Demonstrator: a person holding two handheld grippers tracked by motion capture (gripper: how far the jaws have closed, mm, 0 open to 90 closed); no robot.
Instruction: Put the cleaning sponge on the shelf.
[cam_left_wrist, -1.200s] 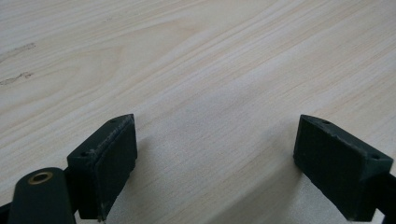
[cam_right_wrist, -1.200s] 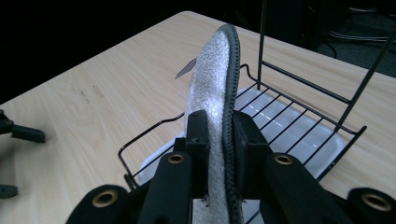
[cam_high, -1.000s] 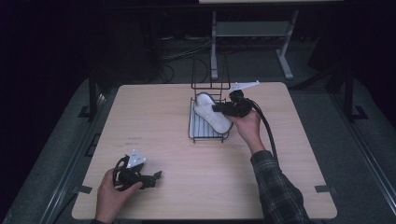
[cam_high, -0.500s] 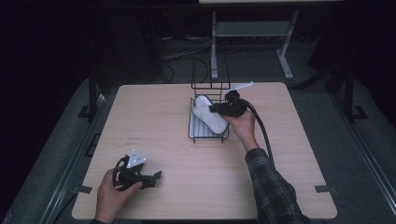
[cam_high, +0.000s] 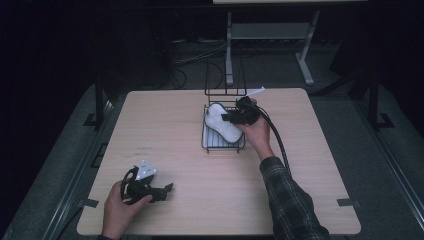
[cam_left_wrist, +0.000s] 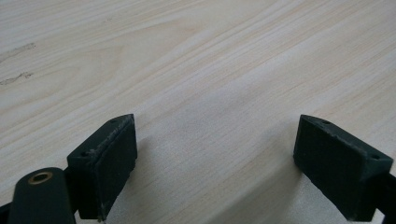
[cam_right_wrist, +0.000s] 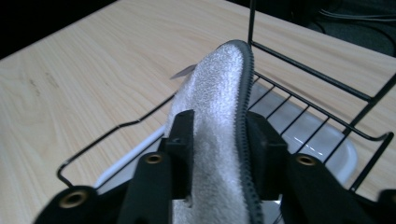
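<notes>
On the pale worktop (cam_high: 165, 125), your right tool (cam_right_wrist: 217, 140), just loosening, stands around the white slipper (cam_right_wrist: 219, 107) over the wire rack (cam_high: 222, 142); your left tool (cam_left_wrist: 215, 158) rests apart.

The worktop (cam_high: 165, 135) is pale beige wood with fine lengthwise grain and a few small dark smudges. On it stands a black wire rack (cam_high: 223, 142) over a white tray (cam_right_wrist: 327, 149). The slipper (cam_high: 222, 122) in it is white terry, speckled light grey up close, with a dark grey ribbed sole edge (cam_right_wrist: 243, 116). Both the left gripper (cam_high: 162, 190) and the right gripper (cam_high: 227, 118) are matt black, with brass-coloured screw holes; the left carries a pale grey plate (cam_high: 145, 171). The sleeve (cam_high: 290, 200) is a dark grey-and-black plaid. The floor around is dark grey.
</notes>
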